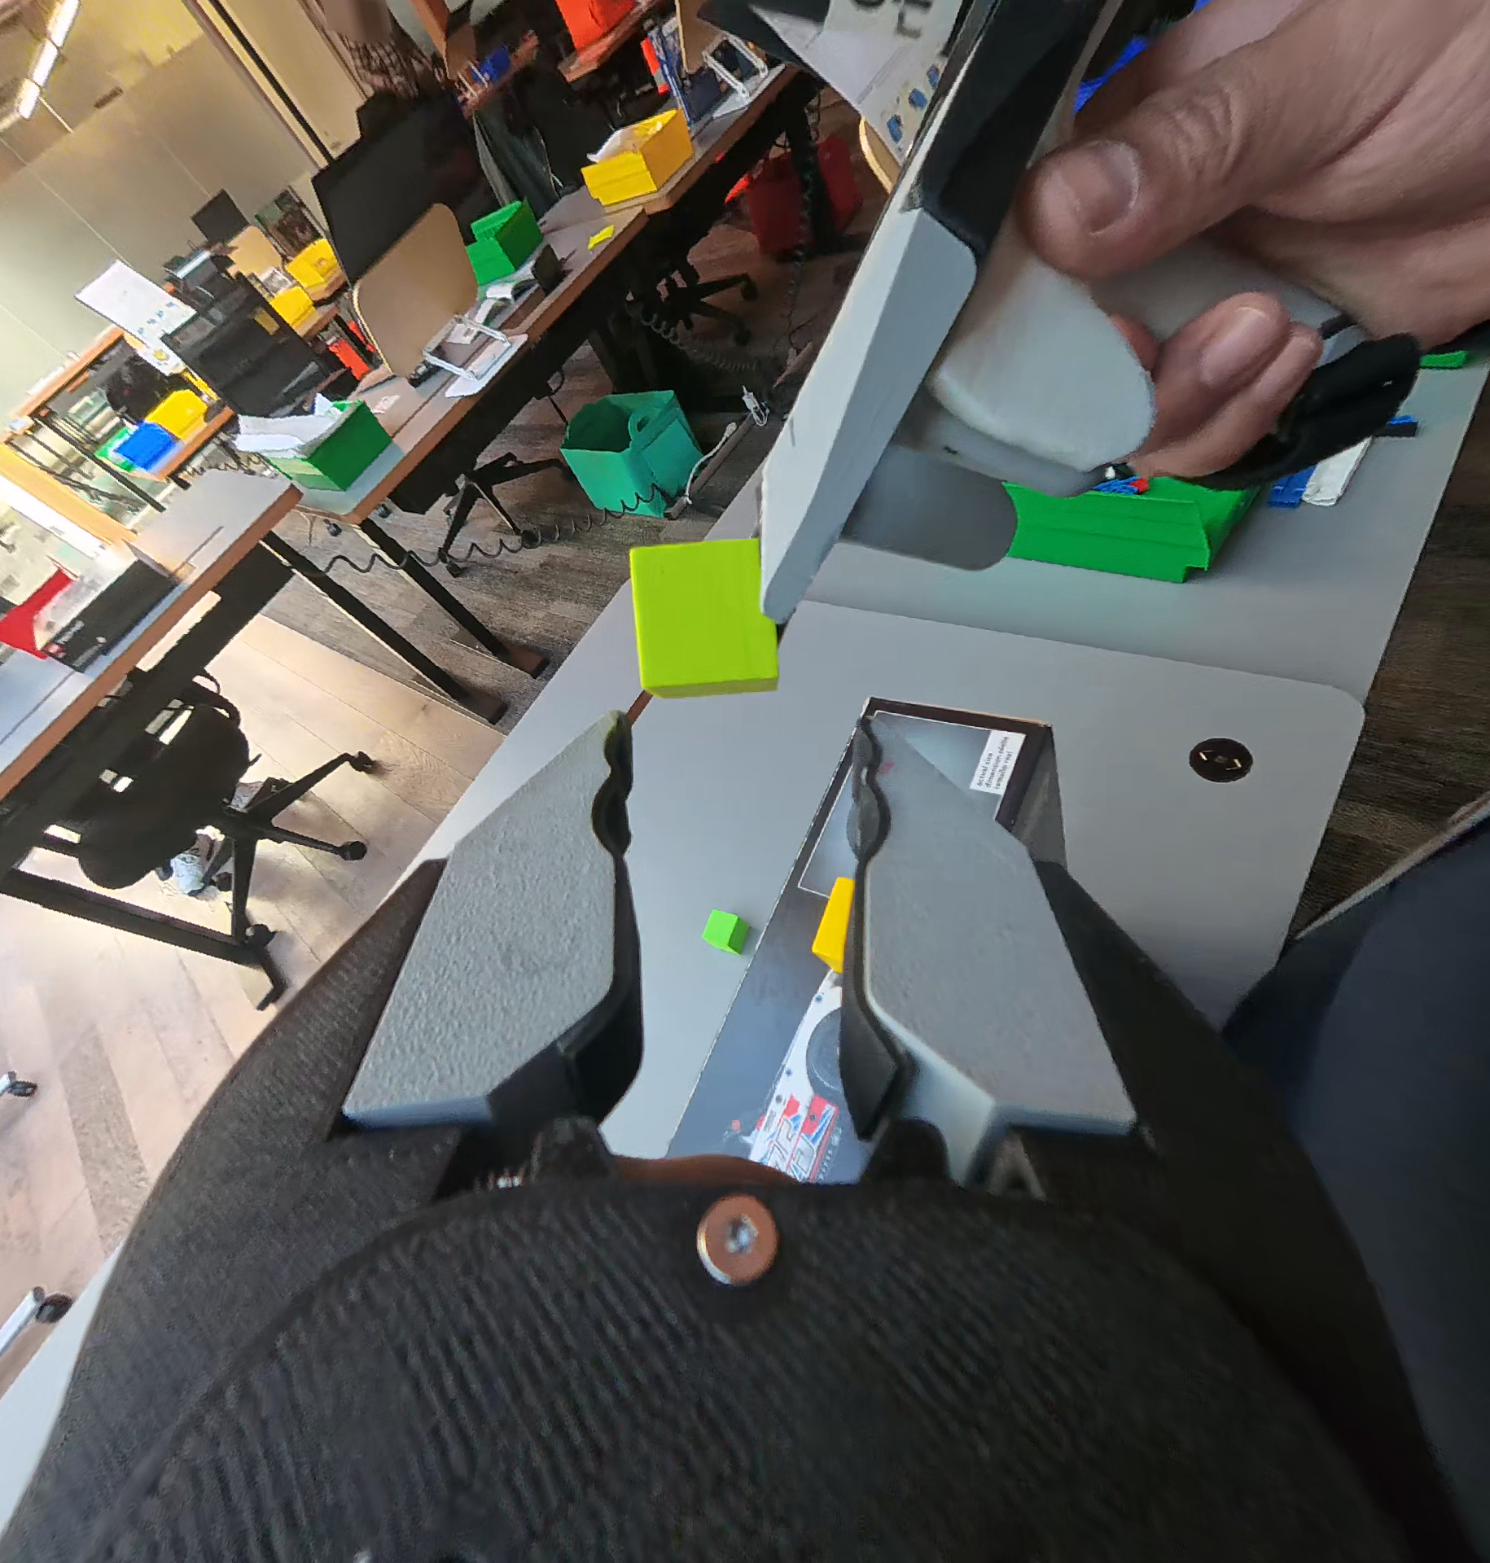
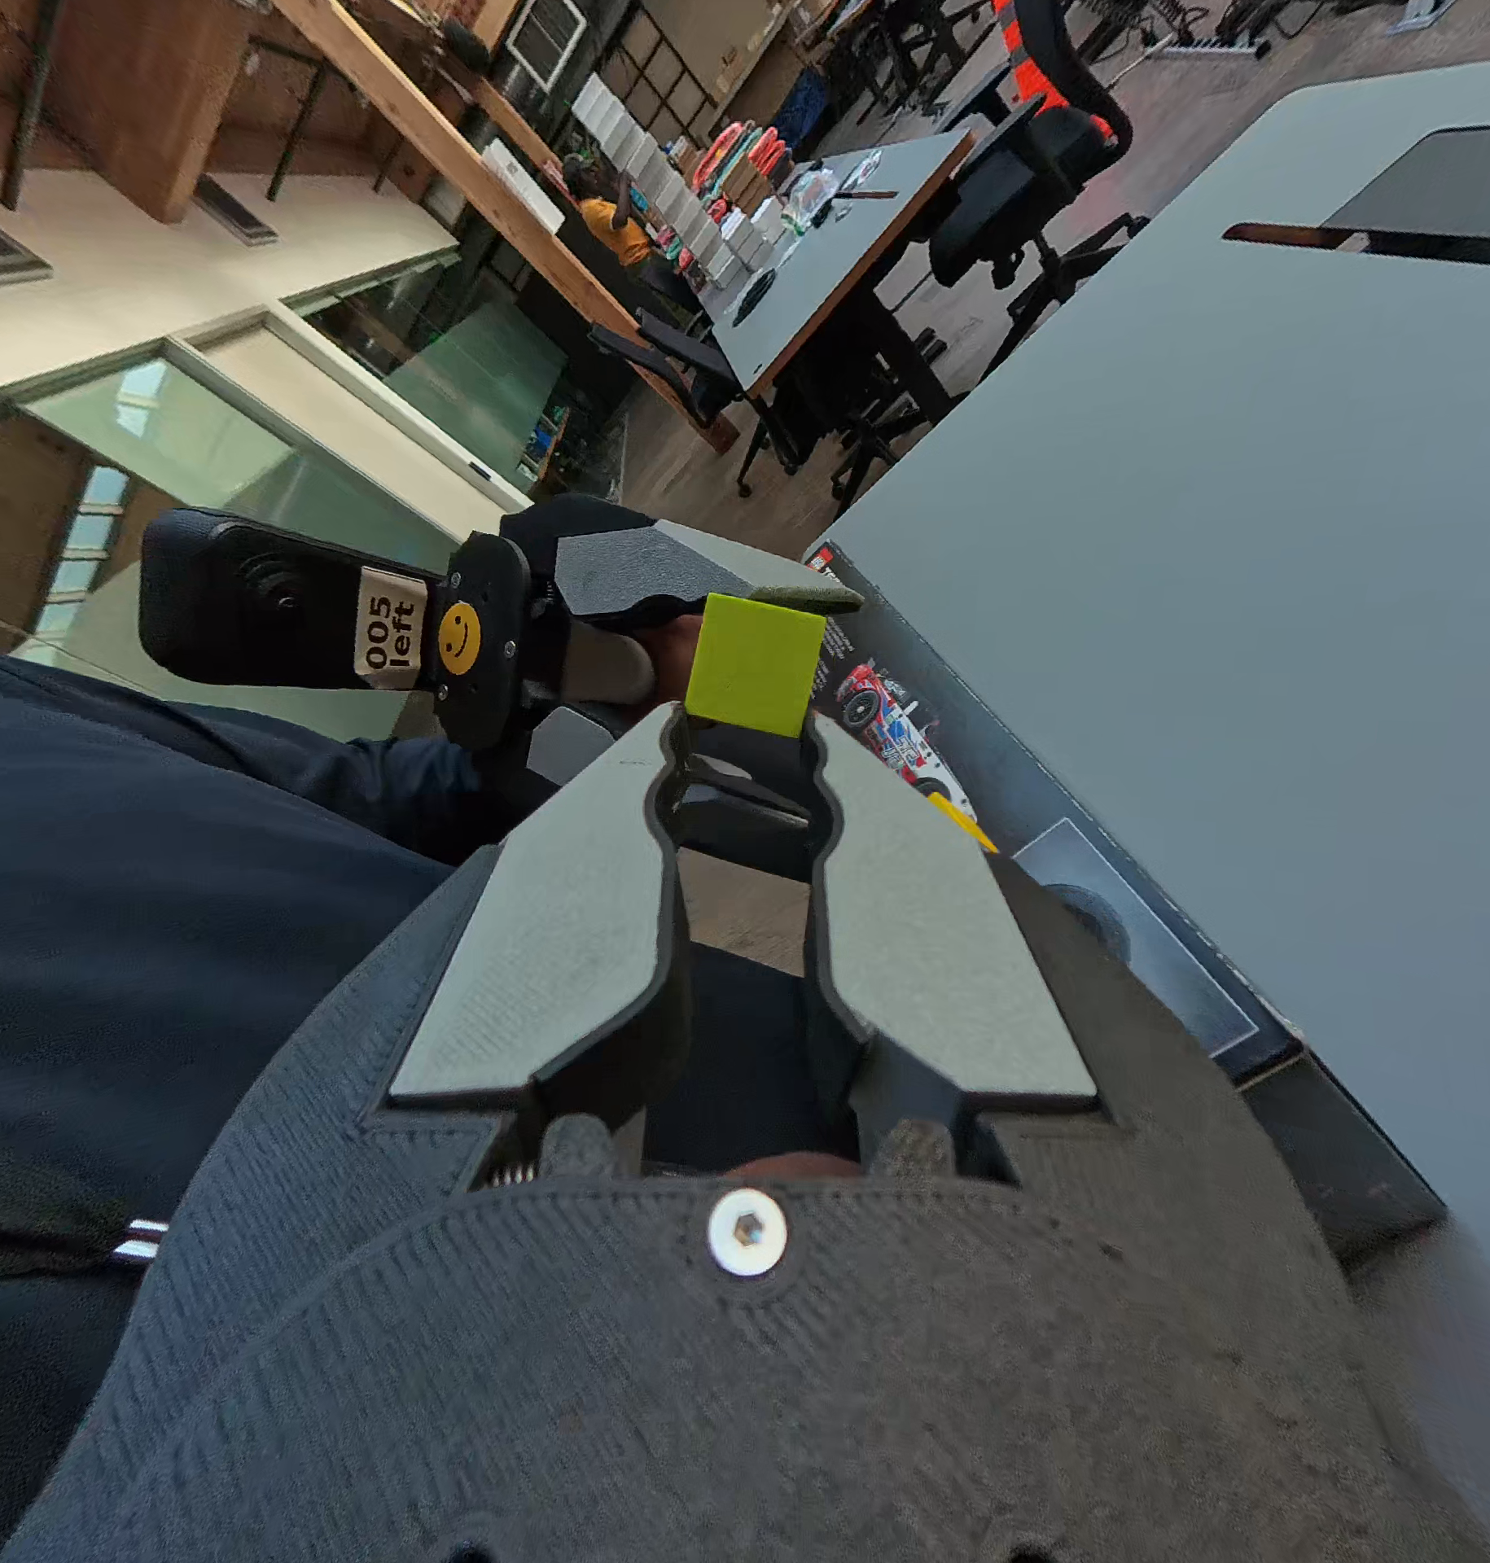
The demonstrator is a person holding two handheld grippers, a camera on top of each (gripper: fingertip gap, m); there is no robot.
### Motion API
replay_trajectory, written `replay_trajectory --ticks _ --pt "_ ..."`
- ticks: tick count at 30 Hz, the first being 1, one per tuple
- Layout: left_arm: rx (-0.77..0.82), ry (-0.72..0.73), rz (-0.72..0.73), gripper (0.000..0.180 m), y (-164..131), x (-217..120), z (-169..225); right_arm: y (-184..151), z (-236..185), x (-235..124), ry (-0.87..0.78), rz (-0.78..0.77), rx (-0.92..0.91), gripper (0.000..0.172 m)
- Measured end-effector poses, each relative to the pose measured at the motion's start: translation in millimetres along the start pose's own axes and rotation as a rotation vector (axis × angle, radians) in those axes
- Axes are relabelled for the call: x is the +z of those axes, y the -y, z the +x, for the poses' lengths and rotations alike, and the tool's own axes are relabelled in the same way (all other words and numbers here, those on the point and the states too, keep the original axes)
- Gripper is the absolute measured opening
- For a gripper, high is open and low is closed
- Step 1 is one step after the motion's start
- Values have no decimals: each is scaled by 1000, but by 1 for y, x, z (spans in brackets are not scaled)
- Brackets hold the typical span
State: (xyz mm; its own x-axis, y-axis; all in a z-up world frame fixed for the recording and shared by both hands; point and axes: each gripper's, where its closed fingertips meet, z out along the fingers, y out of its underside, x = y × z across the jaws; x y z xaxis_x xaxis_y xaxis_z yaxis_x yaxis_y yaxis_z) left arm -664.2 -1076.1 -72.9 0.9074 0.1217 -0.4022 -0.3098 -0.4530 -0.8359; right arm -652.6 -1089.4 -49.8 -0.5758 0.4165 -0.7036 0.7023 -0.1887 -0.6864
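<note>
My right gripper (image 2: 746, 723) is shut on a lime-green block (image 2: 754, 664), pinched at its lower edge between both fingertips. In the left wrist view the same block (image 1: 699, 617) hangs at the tip of the right gripper's fingers (image 1: 843, 440), in the air over the grey table's (image 1: 1063, 677) edge. My left gripper (image 1: 737, 744) is open with nothing between its pads; it sits just below the block. Its upper finger (image 2: 708, 584) reaches beside the block in the right wrist view without gripping it.
A dark flat box with a car picture (image 1: 767, 1015) lies on the table under the left gripper; a yellow piece (image 1: 835, 922) rests on it and a small green cube (image 1: 725, 930) beside it. A green tray (image 1: 1131, 529) stands farther back. Desks and chairs are beyond.
</note>
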Motion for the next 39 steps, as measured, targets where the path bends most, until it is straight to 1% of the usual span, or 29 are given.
replay_trajectory --ticks 3,6,10,14,15,18,21,23,25,28,29,31,34,39 --pt "9 -10 36 46 6 -4 1 -6 -2 8 37 -29 36 23" --pt "17 -7 53 32 8 -8 0 -13 -5 17 65 -63 41 24" --pt "3 -51 50 29 3 -14 1 -16 -7 23 106 -76 66 24" --pt "-4 -46 15 28 -9 -20 -4 -18 6 22 46 -82 35 27" --pt "-7 -49 6 28 -12 -21 -5 -16 8 19 33 -74 18 31" --pt "-19 -72 -60 28 -35 -28 -9 -19 25 11 -76 -95 -120 40" --pt "-64 -91 -132 28 -61 -36 -12 -39 49 11 -219 -223 -304 55" --pt "-90 -115 -136 28 -67 -40 -10 -53 59 16 -273 -312 -423 58" --pt "-116 -140 -143 28 -70 -41 -7 -61 63 25 -290 -366 -523 55" --pt "-138 -167 -158 28 -75 -41 -2 -72 71 37 -304 -443 -596 51" --pt "-136 -168 -161 28 -76 -40 -1 -75 76 40 -312 -468 -615 46" --pt "-136 -173 -170 28 -79 -41 1 -80 78 44 -306 -514 -651 26" --pt "-152 -179 -185 28 -85 -44 4 -78 70 47 -281 -492 -680 25" --pt "-195 -180 -235 28 -105 -65 8 -71 55 41 -225 -424 -629 26"
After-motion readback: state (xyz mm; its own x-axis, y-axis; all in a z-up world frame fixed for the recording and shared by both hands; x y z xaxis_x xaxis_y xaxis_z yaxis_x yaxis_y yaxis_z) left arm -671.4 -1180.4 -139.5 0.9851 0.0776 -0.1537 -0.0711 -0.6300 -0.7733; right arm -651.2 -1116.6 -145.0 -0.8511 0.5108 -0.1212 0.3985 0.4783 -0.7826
